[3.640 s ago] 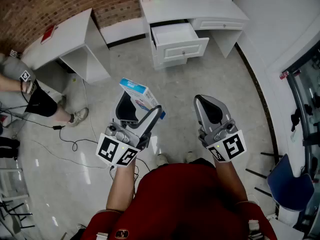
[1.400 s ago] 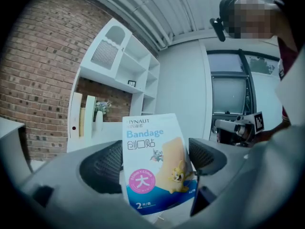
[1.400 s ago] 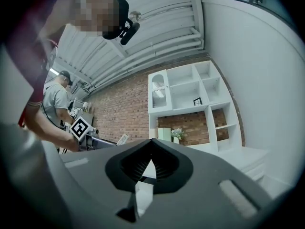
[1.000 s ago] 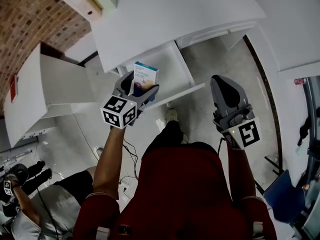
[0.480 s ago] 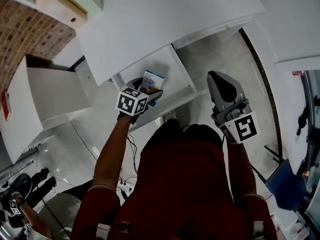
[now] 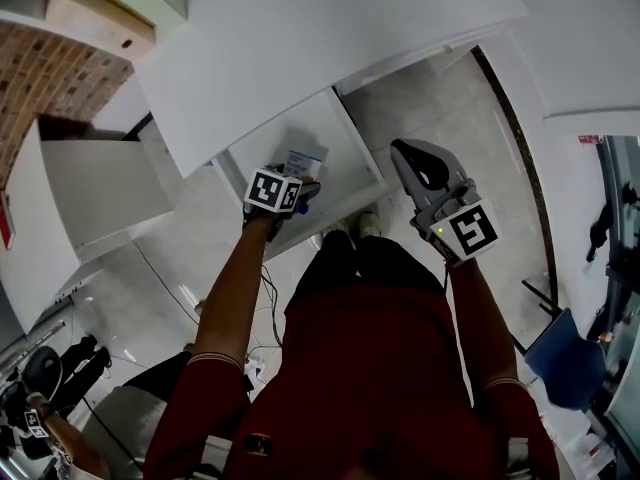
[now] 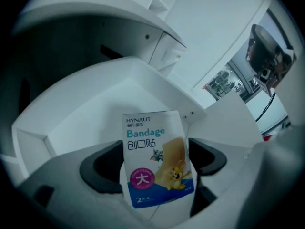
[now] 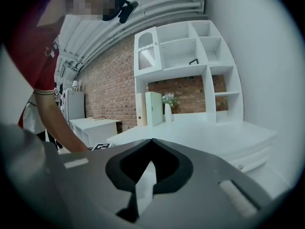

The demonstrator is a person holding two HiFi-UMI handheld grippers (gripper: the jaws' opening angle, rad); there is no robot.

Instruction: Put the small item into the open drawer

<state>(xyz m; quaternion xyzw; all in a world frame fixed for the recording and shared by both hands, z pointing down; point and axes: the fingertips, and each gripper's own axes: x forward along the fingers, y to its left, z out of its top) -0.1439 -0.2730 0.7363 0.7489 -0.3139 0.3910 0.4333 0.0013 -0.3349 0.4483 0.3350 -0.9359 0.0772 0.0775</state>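
Your left gripper (image 6: 296, 180) is clamped on the bandage box (image 7: 155, 159). Its jaws press the lower half of the box from either side, so the box stands upright between them with its printed face toward the gripper's camera and its top edge past the jaw tips. Box and gripper hang over the open drawer (image 6: 340, 133), above its white inside and nearer its front panel than its back; whether the box touches the drawer's bottom cannot be told. Your right gripper (image 6: 408, 156) sits just beside the drawer's front corner, outside it, its jaw tips meeting with nothing between them.
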